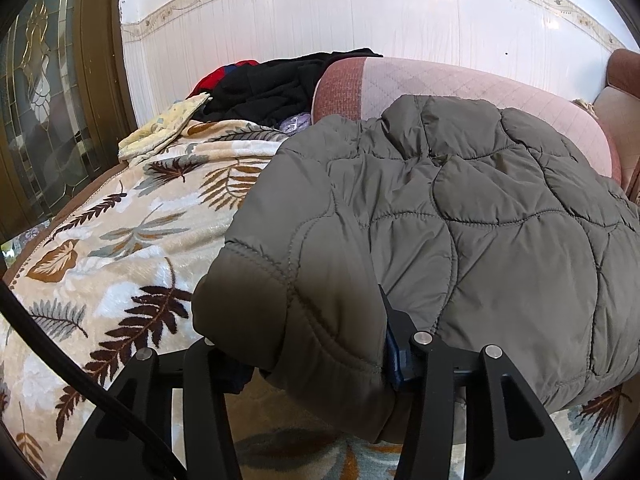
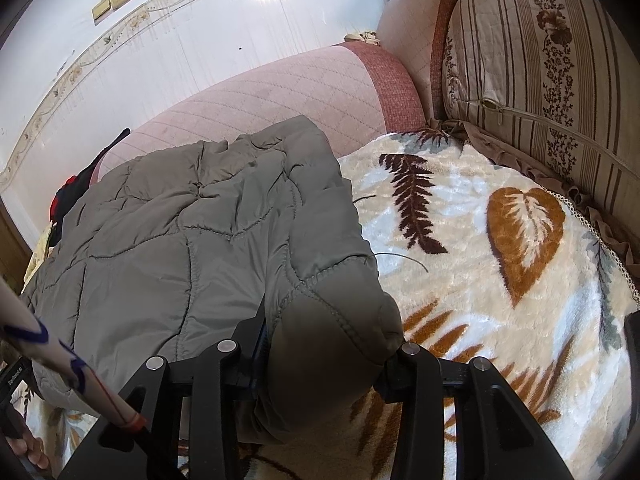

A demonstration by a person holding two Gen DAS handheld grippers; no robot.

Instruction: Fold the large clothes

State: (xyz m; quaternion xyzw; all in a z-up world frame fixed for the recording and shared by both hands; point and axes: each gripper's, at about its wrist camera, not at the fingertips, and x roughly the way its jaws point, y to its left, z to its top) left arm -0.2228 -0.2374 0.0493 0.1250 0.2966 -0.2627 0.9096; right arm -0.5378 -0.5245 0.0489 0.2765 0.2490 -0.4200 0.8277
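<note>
While the grey-green quilted jacket (image 1: 460, 216) lies spread over the leaf-patterned blanket (image 1: 120, 248) of the sofa, both grippers hold it at its near edge. The left gripper (image 1: 316, 364) has a thick padded corner of the jacket clamped between its fingers; the fabric bulges over them, so the left finger is nearly hidden and only a blue pad of the right finger (image 1: 394, 360) shows. In the right wrist view the right gripper (image 2: 320, 364) is closed on the other near corner in the same way, and the puffed cloth covers the fingertips there too. The far part of the jacket leans against the pink quilted backrest (image 1: 460, 84). Behind it, at the left, a pile of black and red clothes (image 1: 276, 88) and a pale yellow cloth (image 1: 168, 128) are partly cut off by the jacket. A striped cushion (image 2: 532, 68) stands at the right end of the sofa. At the lower left of the right wrist view a sleeve (image 2: 52, 344) and some fingertips of the person appear, blurred and cut by the frame edge.
</note>
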